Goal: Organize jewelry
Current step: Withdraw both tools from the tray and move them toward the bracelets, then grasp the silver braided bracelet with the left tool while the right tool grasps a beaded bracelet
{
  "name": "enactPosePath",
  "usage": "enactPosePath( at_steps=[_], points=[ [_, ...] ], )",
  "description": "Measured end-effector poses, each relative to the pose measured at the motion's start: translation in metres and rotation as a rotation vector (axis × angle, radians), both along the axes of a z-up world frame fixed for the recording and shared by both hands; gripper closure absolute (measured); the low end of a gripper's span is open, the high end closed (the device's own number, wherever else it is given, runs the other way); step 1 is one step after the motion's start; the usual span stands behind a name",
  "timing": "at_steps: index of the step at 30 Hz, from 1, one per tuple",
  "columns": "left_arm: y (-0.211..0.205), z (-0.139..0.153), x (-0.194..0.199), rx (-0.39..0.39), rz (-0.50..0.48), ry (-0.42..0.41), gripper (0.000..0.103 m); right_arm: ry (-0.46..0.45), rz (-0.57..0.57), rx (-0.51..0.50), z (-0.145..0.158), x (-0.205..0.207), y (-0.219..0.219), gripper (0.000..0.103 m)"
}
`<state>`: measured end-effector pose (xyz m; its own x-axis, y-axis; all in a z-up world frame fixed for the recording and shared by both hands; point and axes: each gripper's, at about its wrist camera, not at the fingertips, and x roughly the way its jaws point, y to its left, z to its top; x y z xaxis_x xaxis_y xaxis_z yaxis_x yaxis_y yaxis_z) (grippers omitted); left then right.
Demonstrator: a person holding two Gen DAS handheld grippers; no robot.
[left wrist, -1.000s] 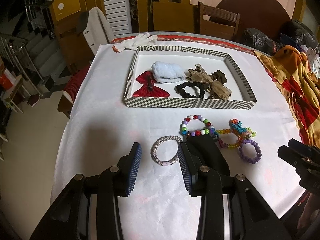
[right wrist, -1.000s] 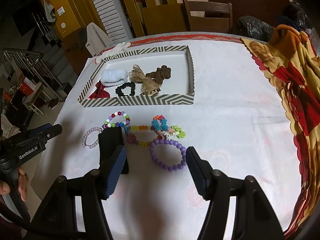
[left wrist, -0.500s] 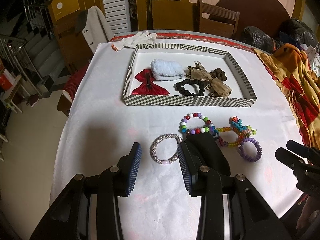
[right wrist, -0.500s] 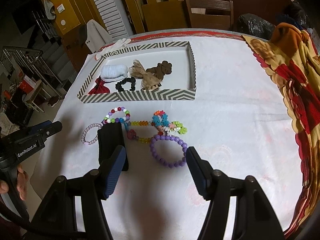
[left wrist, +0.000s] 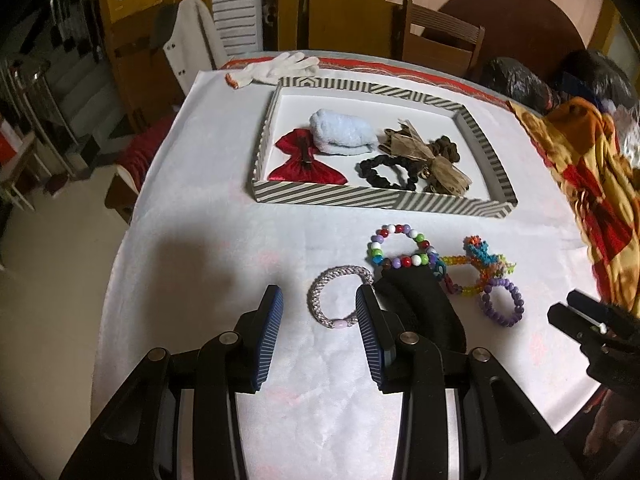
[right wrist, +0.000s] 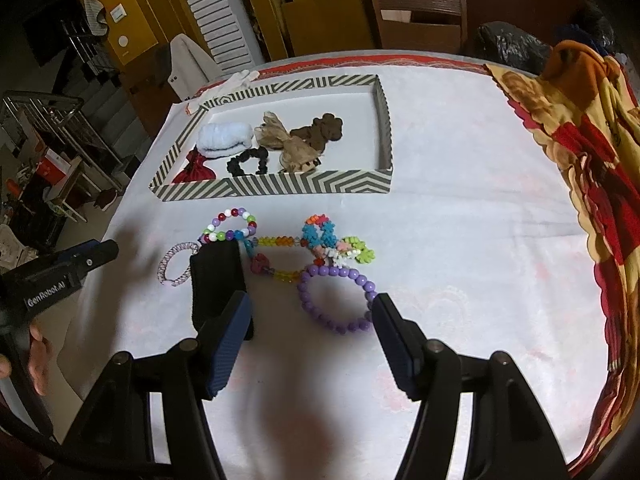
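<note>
Two hand-held grippers edge back, nothing picked up yet

Both tools have drifted slightly over the last second: in each wrist view the striped tray and the bracelets sit a little farther off than before, while the jewelry itself lies exactly where it was. The left hand-held gripper (left wrist: 318,334) stands wide, its fingers on either side of the silver woven bracelet (left wrist: 339,300), which rests flat on the table (left wrist: 192,248) toward its near edge. The right hand-held gripper (right wrist: 310,340) is also wide and holds nothing, with the purple bead bracelet (right wrist: 335,299) lying between its fingertips. Just beyond, the multicolour bead bracelet (right wrist: 230,227) and the tangled colourful bead chain (right wrist: 320,250) touch each other, beside a black pouch (right wrist: 218,284). The striped tray (right wrist: 280,188), nearer the far edge, already carries scrunchies and bows but no bracelets. My reading is that sorting has barely started: each tool is lined up on a bracelet, and closing is the likely next move
</note>
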<state>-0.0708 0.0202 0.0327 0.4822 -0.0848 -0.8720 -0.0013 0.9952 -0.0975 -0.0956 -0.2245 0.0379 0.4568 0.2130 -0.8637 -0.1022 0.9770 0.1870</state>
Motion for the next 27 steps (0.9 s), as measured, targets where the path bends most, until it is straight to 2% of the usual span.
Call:
enactPosePath(
  at_steps=[9, 16, 21, 27],
  points=[
    [0.03, -0.02, 0.017, -0.1, 0.046, 0.088, 0.071, 0.048, -0.026, -0.005, -0.023, 0.002, -0.013, 0.037],
    [0.019, -0.05, 0.023, -0.064, 0.015, 0.16, 0.071, 0.068, -0.042, -0.01, -0.033, 0.006, -0.023, 0.037],
    [0.014, -0.06, 0.029, -0.043, 0.008, 0.179, 0.071, 0.061, -0.057, -0.016, -0.036, 0.016, -0.03, 0.037],
    [0.01, -0.067, 0.038, -0.026, -0.004, 0.189, 0.071, 0.028, 0.01, -0.016, -0.036, 0.042, -0.021, 0.037]
  ],
)
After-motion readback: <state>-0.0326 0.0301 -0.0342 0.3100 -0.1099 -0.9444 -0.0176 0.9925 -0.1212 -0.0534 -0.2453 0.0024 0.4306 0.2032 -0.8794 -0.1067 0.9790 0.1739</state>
